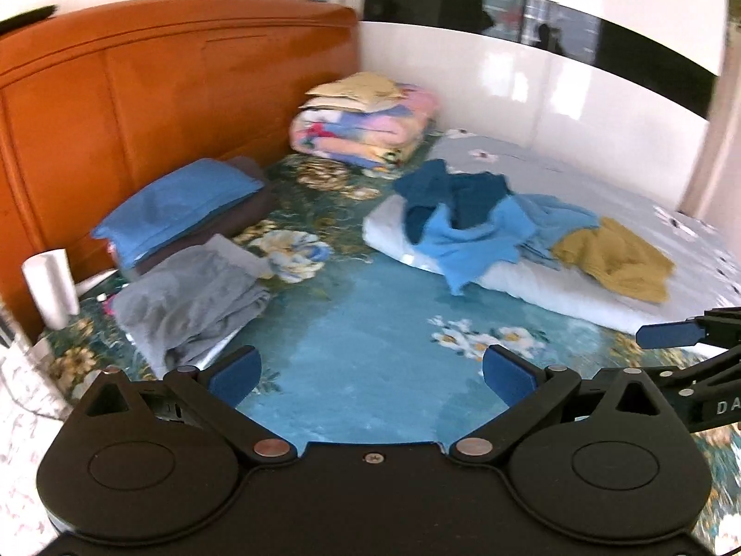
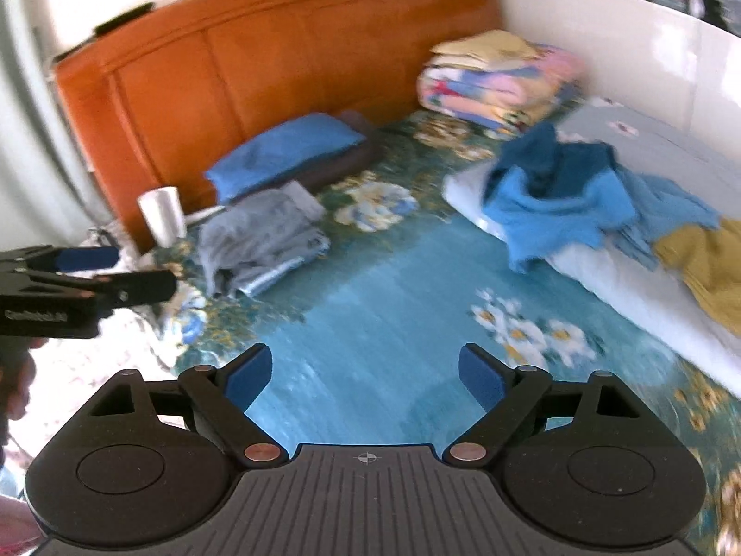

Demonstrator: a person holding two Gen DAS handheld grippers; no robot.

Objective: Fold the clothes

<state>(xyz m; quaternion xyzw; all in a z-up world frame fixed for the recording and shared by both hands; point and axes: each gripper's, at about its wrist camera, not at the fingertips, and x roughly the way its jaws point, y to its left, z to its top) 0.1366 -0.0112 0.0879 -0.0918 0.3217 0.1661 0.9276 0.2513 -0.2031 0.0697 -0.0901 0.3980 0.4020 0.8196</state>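
Observation:
A heap of unfolded clothes lies on a white folded quilt (image 1: 532, 278) at the right of the bed: a dark blue garment (image 1: 456, 192), a light blue garment (image 1: 477, 241) and a mustard garment (image 1: 616, 262). They also show in the right wrist view: the dark blue garment (image 2: 551, 157), the light blue garment (image 2: 555, 217) and the mustard garment (image 2: 708, 264). A grey garment (image 1: 194, 299) (image 2: 264, 236) lies crumpled at the left. My left gripper (image 1: 370, 375) is open and empty above the blue floral bedspread (image 1: 370, 324). My right gripper (image 2: 366, 377) is open and empty too.
An orange wooden headboard (image 1: 162, 92) stands at the back. A blue pillow (image 1: 180, 204) lies on a dark one. Folded colourful blankets (image 1: 366, 125) are stacked in the far corner. A white roll (image 1: 48, 287) stands at the left edge. A white wardrobe (image 1: 532, 92) bounds the right.

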